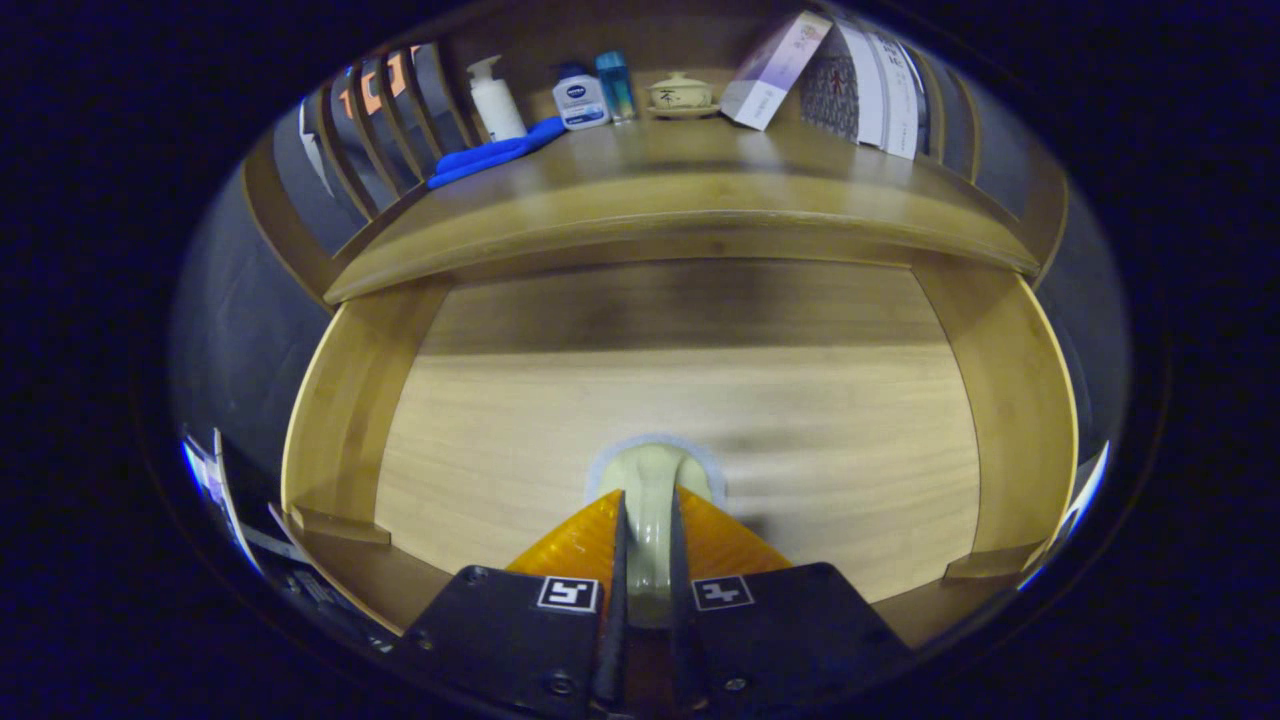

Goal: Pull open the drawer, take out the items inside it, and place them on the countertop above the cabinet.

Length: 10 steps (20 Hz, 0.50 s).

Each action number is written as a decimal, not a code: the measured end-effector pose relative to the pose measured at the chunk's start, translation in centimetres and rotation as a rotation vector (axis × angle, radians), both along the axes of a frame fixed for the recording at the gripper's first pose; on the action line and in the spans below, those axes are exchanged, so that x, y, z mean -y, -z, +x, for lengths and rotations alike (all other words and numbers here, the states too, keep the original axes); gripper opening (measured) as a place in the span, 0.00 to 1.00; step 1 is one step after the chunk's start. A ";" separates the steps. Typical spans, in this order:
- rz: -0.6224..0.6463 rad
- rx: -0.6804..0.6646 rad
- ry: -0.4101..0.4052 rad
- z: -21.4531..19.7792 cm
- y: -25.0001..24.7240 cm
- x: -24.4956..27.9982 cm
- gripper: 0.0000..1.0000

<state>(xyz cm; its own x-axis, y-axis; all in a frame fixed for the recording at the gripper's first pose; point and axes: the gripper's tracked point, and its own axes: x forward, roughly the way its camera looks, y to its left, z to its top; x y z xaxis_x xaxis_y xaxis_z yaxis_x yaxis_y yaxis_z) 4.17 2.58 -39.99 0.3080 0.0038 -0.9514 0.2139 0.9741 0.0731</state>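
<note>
Across the whole front of the cabinet (1010, 380) runs the drawer front (680, 420), a pale wooden panel set between the two side posts and under the overhanging countertop (680, 190); it looks flush with the frame, so I judge the drawer not yet pulled out, or barely so. Along the back edge of the countertop stand a white pump bottle (495, 100), a small white bottle with a blue cap (580, 98), a blue-green bottle (616, 86), a lidded cup on a saucer (681, 93) and a leaning box (775, 68), with a blue cloth (495, 153) near the back left corner. At the lower middle of the drawer front sits the pale knob (650, 480), and the gripper (648, 515) has its two fingers closed against either side of it, clamped on. So only the grasp is done: the pull, the taking out of whatever lies inside, which is hidden, and the placing on top are all left
</note>
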 end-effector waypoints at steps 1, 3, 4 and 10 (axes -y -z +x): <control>-0.008 0.001 -0.005 0.0 -0.1 0.2 0.21; -0.025 0.003 -0.007 0.0 -0.2 0.7 0.20; -0.028 0.005 -0.008 -0.1 -0.3 0.7 0.20; -0.050 0.050 -0.037 0.4 -2.4 0.6 0.20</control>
<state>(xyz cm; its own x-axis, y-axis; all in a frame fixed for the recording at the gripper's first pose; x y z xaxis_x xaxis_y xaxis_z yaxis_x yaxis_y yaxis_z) 4.60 1.95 -37.60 0.3554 -0.0316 -0.9342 0.1753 0.9840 0.0334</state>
